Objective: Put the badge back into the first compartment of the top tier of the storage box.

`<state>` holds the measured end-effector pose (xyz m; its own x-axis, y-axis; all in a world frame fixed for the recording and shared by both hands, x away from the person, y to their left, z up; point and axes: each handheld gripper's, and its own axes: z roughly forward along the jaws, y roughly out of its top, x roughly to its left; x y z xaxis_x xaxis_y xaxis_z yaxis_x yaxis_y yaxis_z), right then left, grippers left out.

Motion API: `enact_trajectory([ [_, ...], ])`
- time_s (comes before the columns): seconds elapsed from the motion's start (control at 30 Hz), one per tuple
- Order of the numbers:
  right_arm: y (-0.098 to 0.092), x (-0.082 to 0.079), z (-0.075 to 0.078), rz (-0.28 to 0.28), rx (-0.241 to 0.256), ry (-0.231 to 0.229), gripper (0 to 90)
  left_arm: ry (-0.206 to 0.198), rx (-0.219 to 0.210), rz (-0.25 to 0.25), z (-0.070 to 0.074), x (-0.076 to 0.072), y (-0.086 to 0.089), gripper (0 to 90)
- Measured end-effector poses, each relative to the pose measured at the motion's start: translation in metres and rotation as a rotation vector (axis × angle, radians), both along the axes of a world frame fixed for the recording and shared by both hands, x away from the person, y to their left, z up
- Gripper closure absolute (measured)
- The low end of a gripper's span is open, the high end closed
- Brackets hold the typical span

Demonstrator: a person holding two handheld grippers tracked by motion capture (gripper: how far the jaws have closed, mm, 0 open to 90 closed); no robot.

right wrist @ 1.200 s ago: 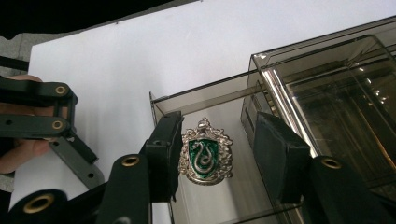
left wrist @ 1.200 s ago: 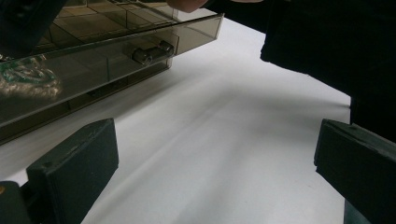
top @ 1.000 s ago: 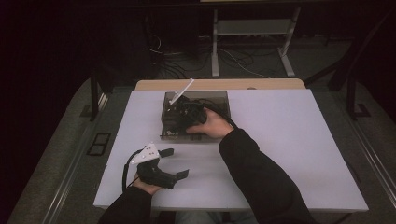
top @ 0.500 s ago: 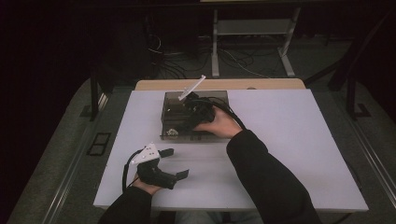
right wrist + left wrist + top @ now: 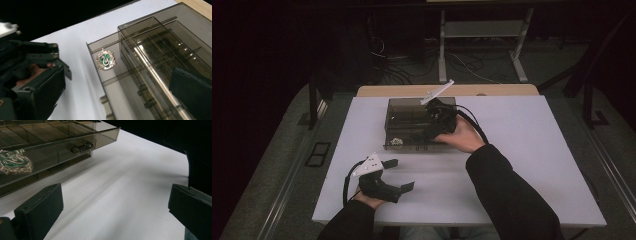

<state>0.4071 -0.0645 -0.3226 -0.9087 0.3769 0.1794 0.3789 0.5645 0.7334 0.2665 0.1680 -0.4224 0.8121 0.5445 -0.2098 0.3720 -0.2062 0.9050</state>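
Organizer box point(image 5: 412, 122) sits under the raised right gripper point(image 5: 432, 127), jaws apart; left gripper point(image 5: 399, 175) rests on table point(image 5: 537, 165), jaws spread.

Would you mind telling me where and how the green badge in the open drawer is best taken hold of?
Grip the badge by its opposite edges, coming straight down from above: it lies flat on the floor of the pulled-out drawer, whose walls would probably block a sideways approach.

Room dim. White table point(image 5: 537, 150) on grey floor point(image 5: 272, 165). Metal stand point(image 5: 482, 30) and loose cables point(image 5: 462, 62) behind, in shadow.
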Motion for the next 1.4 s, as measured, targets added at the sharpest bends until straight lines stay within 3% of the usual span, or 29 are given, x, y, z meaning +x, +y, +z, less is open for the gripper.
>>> enact_trajectory([
  [0.4, -0.035, -0.025, 0.0, -0.054, 0.024, 0.006, 0.4, -0.004, 0.009, 0.0, 0.0, 0.0, 0.001, 0.0],
  [0.73, -0.064, -0.036, -0.002, -0.084, 0.022, -0.011, 0.4, -0.002, 0.007, 0.003, 0.0, 0.0, 0.0, 0.0],
  [1.4, -0.123, -0.063, -0.019, -0.175, 0.044, 0.003, 0.5, 0.0, 0.004, 0.007, 0.0, 0.0, -0.001, 0.0],
])
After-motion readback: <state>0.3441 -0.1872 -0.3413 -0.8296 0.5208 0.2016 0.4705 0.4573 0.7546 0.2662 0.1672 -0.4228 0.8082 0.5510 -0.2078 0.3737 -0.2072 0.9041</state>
